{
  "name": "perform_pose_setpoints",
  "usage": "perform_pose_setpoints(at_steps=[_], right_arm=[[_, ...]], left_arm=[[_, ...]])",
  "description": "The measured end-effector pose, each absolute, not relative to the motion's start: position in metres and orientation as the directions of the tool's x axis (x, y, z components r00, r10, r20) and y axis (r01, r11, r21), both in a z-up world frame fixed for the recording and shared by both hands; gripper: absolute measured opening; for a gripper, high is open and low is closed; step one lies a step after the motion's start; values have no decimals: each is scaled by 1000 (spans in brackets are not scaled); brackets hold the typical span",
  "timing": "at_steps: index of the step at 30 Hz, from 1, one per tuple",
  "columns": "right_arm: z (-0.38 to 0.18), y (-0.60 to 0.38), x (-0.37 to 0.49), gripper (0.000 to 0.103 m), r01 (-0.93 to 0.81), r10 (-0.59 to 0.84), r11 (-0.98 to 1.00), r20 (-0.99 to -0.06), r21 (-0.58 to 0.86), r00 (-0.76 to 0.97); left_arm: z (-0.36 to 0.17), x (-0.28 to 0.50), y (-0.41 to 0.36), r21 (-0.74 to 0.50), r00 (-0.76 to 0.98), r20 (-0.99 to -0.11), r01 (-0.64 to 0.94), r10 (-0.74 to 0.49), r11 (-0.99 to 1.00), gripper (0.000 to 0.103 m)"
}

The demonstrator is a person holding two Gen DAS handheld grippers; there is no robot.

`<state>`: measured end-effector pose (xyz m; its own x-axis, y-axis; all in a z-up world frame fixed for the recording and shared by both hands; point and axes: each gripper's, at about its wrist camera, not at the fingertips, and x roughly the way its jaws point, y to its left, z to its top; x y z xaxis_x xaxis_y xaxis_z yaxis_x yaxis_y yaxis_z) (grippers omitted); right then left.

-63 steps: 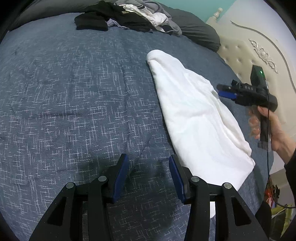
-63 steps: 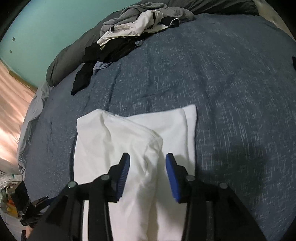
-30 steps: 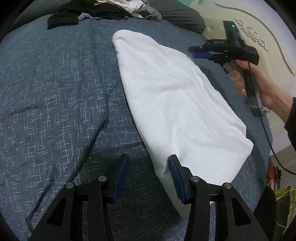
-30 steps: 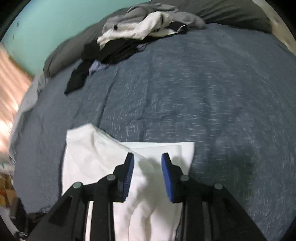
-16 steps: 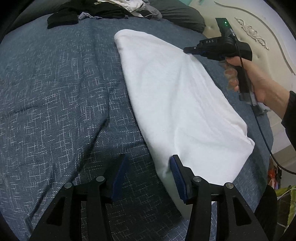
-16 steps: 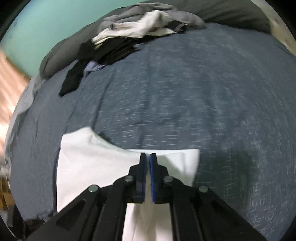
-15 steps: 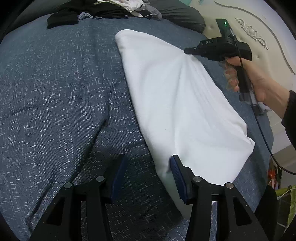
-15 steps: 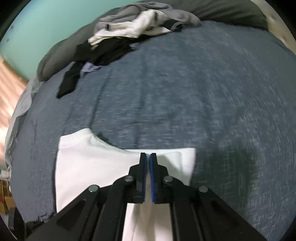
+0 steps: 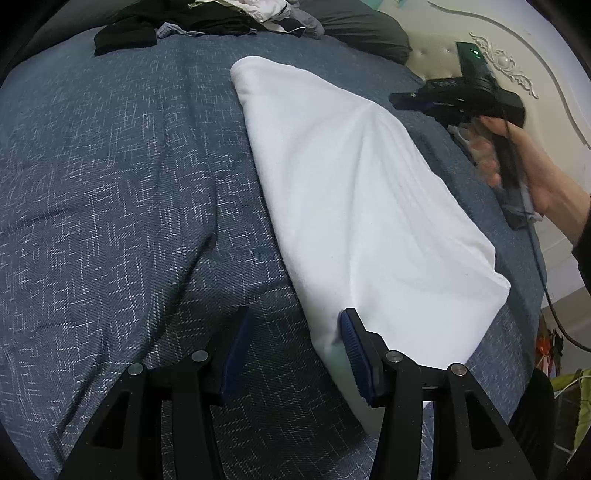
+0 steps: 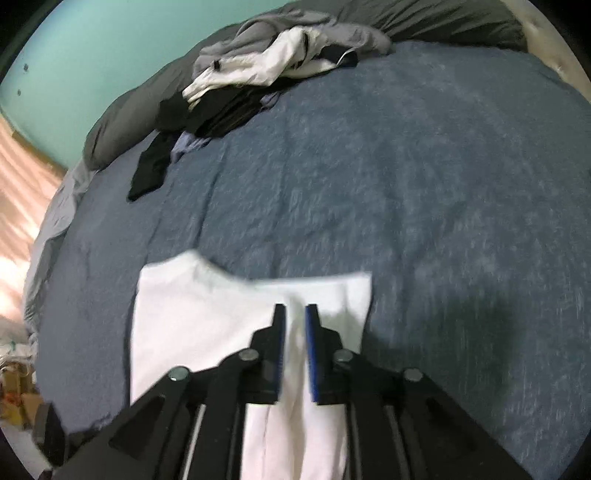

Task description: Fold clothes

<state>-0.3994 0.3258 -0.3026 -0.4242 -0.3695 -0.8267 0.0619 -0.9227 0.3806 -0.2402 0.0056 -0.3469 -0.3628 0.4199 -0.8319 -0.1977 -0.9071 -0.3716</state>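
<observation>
1. A white garment (image 9: 369,206), folded into a long band, lies on a bed covered by a blue-grey woven bedspread (image 9: 122,192). All places below are given relative to this garment.
2. Hard to make out: the right wrist view is blurred by motion, so the garment's far edge (image 10: 258,288) looks smeared. Its near end is cut off behind the gripper's black frame in both views.
3. The left gripper (image 9: 291,354) sits low over the garment's near end. Its fingers are spread wide — the right fingertip (image 9: 351,332) touches or slightly overlaps the garment's long edge, while the left one is over bare bedspread beside it.
4. The right gripper (image 10: 295,325) is above the garment's far end. Its fingers are slightly parted, with a narrow strip of white cloth showing between them; whether they touch the cloth I cannot tell.
5. In the left wrist view, a hand (image 9: 532,166) wraps the right gripper's handle, just off the garment's far long side. A dark sleeve is cut off at the frame edge.
6. A pile of unfolded clothes (image 10: 258,85) — grey, white and black — lies well beyond the garment, against a dark grey pillow (image 10: 424,18).
7. A cream padded headboard (image 9: 491,66) stands past the hand.
</observation>
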Motion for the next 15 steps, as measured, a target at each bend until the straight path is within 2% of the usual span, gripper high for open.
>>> perform_pose_setpoints(at_steps=[2,7,9,11,15], right_arm=[[-305,325,-391,31,73,-383,-919,-829,388,-408],[-312,321,-374,30,97,-397,-915,-835,391,-381],[-315,320,-367,8,106,-403,-913,-837,393,-370],[-318,320,-362,2,110,-406,-912,-837,394,-367],[-318,327,-358,2,88,-415,-906,-825,415,-383]], left_arm=[[-347,-241,7,-371,-363,-832,-197,419,-907,53],[-347,-244,11,-368,-363,-834,-197,417,-909,53],[-347,-245,12,-369,-362,-834,-197,417,-908,53],[-347,-246,13,-369,-362,-834,-198,418,-908,53],[-348,-248,16,-370,-361,-833,-199,419,-907,53]])
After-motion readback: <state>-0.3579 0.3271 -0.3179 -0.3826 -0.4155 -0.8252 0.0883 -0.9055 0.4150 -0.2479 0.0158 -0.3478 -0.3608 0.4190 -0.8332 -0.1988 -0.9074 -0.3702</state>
